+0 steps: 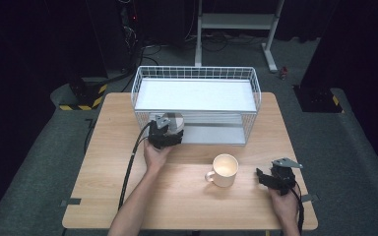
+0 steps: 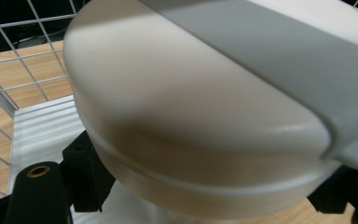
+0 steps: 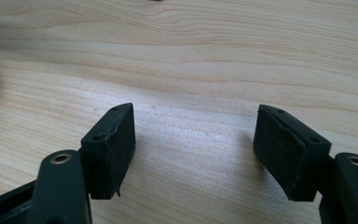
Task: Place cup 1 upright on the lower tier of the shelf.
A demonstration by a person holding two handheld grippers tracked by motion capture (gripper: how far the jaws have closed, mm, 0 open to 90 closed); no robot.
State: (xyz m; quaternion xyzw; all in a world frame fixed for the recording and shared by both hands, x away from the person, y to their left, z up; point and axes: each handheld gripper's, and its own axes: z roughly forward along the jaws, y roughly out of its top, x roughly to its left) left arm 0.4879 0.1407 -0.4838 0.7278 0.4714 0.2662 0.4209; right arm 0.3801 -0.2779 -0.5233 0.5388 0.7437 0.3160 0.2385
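Observation:
A cream mug (image 1: pixel 224 170) stands upright on the wooden table, its handle pointing left. A second cream cup (image 1: pixel 172 121) is tilted at the front left of the white wire rack (image 1: pixel 197 72), at its lower level. My left gripper (image 1: pixel 169 130) is shut on it. In the left gripper view the cup's rounded wall (image 2: pixel 191 116) sits between the black pads (image 2: pixel 85 175), under the grey edge of the rack's shelf (image 2: pixel 279 51). My right gripper (image 1: pixel 262 176) rests low on the table to the right of the mug. Its jaws are open over bare wood (image 3: pixel 193 144).
The rack has a white upper shelf (image 1: pixel 195 94) and a grey lower floor (image 1: pixel 216 133), with wire walls around them. The table's front edge (image 1: pixel 187 227) is near my forearms. A frame stand (image 1: pixel 236 22) and cables lie on the floor beyond.

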